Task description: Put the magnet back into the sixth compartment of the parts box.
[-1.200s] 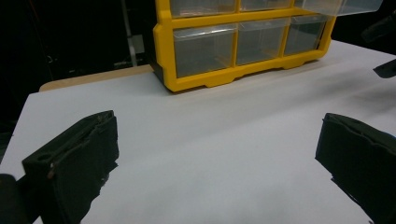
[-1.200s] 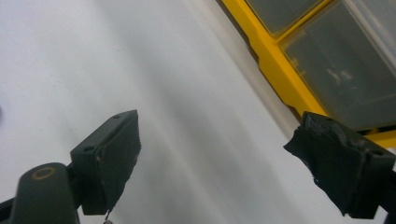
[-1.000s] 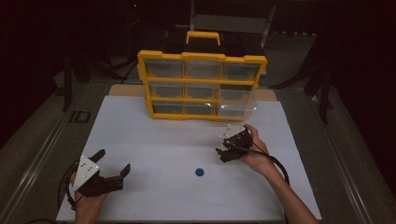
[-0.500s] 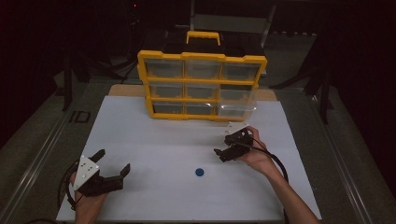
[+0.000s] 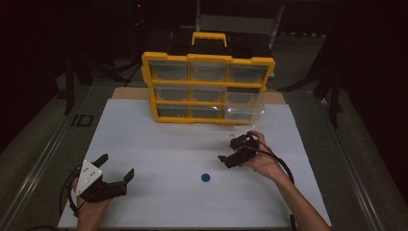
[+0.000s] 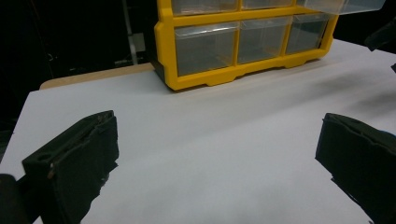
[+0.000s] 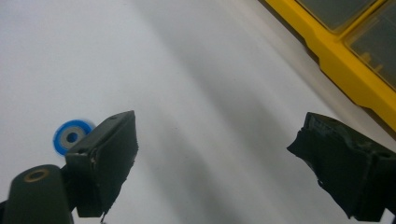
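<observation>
White surface (image 5: 163, 144) lies bare across its middle and left — wide room there. Yellow drawer organizer (image 5: 208, 89) stands along the far edge. Your right tool (image 5: 230, 155), jaws spread and empty, hovers near the blue disc (image 5: 206, 177); left tool (image 5: 114, 174) gapes at the near-left corner.
</observation>
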The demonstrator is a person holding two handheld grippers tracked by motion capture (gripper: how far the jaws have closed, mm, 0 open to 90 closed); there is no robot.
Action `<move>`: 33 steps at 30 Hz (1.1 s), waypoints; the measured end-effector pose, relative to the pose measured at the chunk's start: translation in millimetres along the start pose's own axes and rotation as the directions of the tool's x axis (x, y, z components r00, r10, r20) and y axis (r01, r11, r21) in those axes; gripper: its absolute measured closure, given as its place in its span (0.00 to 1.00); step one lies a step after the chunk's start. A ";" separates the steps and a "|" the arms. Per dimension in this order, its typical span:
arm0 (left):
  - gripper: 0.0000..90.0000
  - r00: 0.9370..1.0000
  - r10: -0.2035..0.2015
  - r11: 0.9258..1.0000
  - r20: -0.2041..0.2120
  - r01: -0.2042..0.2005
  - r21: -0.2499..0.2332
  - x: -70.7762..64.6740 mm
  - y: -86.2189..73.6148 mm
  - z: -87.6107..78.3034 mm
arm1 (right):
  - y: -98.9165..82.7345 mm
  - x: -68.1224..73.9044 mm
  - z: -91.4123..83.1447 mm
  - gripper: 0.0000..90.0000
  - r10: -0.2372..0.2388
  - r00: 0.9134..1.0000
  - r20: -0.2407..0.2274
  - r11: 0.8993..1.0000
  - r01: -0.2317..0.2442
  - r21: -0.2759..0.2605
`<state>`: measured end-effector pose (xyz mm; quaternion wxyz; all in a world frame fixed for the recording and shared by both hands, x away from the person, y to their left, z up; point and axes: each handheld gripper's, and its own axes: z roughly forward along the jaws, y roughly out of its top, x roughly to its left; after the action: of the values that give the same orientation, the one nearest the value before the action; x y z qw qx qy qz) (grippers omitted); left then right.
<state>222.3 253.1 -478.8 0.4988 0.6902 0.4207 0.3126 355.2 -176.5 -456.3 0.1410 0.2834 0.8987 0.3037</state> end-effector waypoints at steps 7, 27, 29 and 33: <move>0.00 1.000 0.004 1.000 0.003 -0.004 0.004 -0.6 0.1 0.7 | 1.7 1.6 -0.3 0.13 0.008 1.000 -0.029 1.000 -0.008 -0.001; 0.00 1.000 0.002 1.000 0.011 -0.002 0.009 -0.8 -0.3 2.1 | 10.4 15.5 7.3 0.14 -0.002 0.990 -0.139 0.998 0.011 0.066; 0.00 1.000 0.004 1.000 0.011 -0.004 0.011 -0.8 -0.3 2.2 | 10.8 17.1 9.0 0.13 -0.002 0.988 -0.154 0.997 0.014 0.076; 0.00 1.000 0.003 1.000 0.011 -0.003 0.011 -0.9 -0.3 2.1 | 11.7 20.0 11.6 0.13 -0.012 0.985 -0.172 0.996 0.027 0.087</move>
<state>223.6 251.5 -479.8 0.4969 0.6954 0.4184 0.3073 349.1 -151.6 -459.6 0.0537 0.2534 0.9228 0.2852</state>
